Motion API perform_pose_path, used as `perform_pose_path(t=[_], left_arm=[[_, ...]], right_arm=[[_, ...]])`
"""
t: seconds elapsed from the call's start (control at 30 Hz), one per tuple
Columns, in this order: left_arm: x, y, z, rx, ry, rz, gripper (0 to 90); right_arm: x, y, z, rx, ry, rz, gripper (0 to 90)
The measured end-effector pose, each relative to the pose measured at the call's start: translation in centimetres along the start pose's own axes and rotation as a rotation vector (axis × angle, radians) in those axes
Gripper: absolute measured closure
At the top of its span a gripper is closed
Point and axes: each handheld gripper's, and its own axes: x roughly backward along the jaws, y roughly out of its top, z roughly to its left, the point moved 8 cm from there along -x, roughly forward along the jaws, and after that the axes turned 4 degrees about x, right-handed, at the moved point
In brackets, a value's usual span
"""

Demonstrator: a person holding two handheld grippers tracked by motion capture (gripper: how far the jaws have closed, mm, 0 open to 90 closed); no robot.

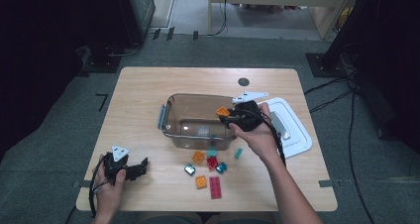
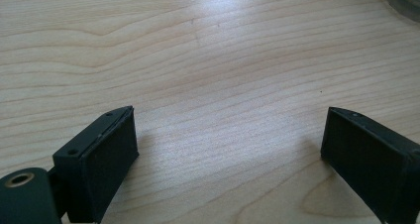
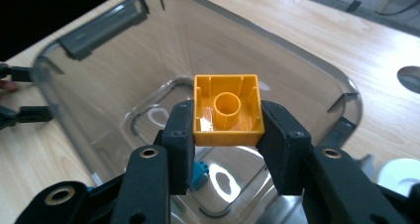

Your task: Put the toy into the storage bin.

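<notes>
My right gripper [image 3: 227, 127] is shut on an orange square brick [image 3: 228, 110], whose hollow underside faces the camera. It hangs over the open clear plastic bin [image 3: 104, 85], near the bin's right rim [image 1: 233, 102] in the high view, where the orange brick [image 1: 223, 111] shows at the right gripper [image 1: 229, 117]. The bin [image 1: 171, 105] looks empty inside. My left gripper [image 1: 141, 168] rests low over the table's front left part. In the left gripper view its fingers [image 2: 106, 154] stand wide apart over bare wood, so the left gripper [image 2: 228, 154] is open and empty.
Several loose bricks lie in front of the bin: orange [image 1: 198, 156], red [image 1: 215, 187], teal [image 1: 238, 153] and others. A white lid [image 1: 292, 130] lies to the right of the bin. A dark round hole [image 1: 243, 82] marks the table's far side.
</notes>
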Motion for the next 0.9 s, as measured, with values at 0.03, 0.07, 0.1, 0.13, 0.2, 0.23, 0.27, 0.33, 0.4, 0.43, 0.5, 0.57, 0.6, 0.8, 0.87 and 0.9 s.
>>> perform_pose_path(t=[0.03, 0.07, 0.1, 0.13, 0.2, 0.23, 0.27, 0.33, 0.4, 0.43, 0.5, 0.57, 0.6, 0.8, 0.87, 0.9], left_arm=[[0.0, 0.0, 0.0, 0.000, -0.001, 0.000, 7.3], [0.0, 0.0, 0.0, -0.001, -0.001, 0.000, 7.3], [0.0, 0.0, 0.0, -0.003, -0.001, 0.001, 7.3], [0.0, 0.0, 0.0, -0.003, 0.000, 0.002, 7.3], [0.0, 0.0, 0.0, -0.002, 0.000, 0.001, 7.3], [0.0, 0.0, 0.0, -0.002, 0.000, 0.001, 7.3], [0.0, 0.0, 0.0, -0.001, -0.001, 0.001, 7.3], [0.0, 0.0, 0.0, -0.001, -0.001, 0.001, 7.3], [0.0, 0.0, 0.0, -0.001, -0.001, 0.001, 7.3], [0.0, 0.0, 0.0, -0.001, -0.001, 0.001, 7.3], [0.0, 0.0, 0.0, -0.001, -0.001, 0.001, 7.3], [0.0, 0.0, 0.0, -0.002, -0.001, 0.001, 7.3], [0.0, 0.0, 0.0, -0.001, -0.001, 0.001, 7.3], [0.0, 0.0, 0.0, -0.002, 0.000, 0.001, 7.3], [0.0, 0.0, 0.0, -0.004, 0.000, 0.001, 7.3], [0.0, 0.0, 0.0, -0.003, -0.001, 0.002, 7.3]], right_arm=[[-0.3, 0.0, 0.0, -0.002, 0.001, 0.008, 60.3], [-0.9, 0.0, 0.0, -0.001, 0.003, 0.020, 60.2], [-1.3, -0.1, 0.0, 0.003, 0.003, 0.032, 60.3], [-1.8, -0.1, 0.0, 0.005, 0.004, 0.046, 60.2], [-2.5, -0.2, 0.1, 0.000, 0.004, 0.068, 60.2], [-2.8, -0.2, 0.1, 0.002, 0.005, 0.079, 60.2], [-3.1, -0.3, 0.1, 0.000, 0.005, 0.091, 60.2], [-3.7, -0.5, 0.2, -0.002, 0.015, 0.126, 60.2], [-4.3, -0.8, 0.3, 0.009, 0.020, 0.155, 60.0], [-4.4, -0.9, 0.4, 0.007, 0.026, 0.162, 59.8], [-4.5, -1.0, 0.5, 0.002, 0.042, 0.171, 57.1], [-4.5, -0.9, 0.6, -0.002, 0.057, 0.164, 52.8], [-4.3, -0.8, 0.7, -0.006, 0.067, 0.160, 50.9], [-3.0, -0.3, 0.3, -0.030, 0.067, 0.105, 33.6], [-2.2, -0.2, 0.3, -0.019, 0.055, 0.086, 24.0], [-1.8, -0.2, 0.2, -0.018, 0.042, 0.079, 19.5]])
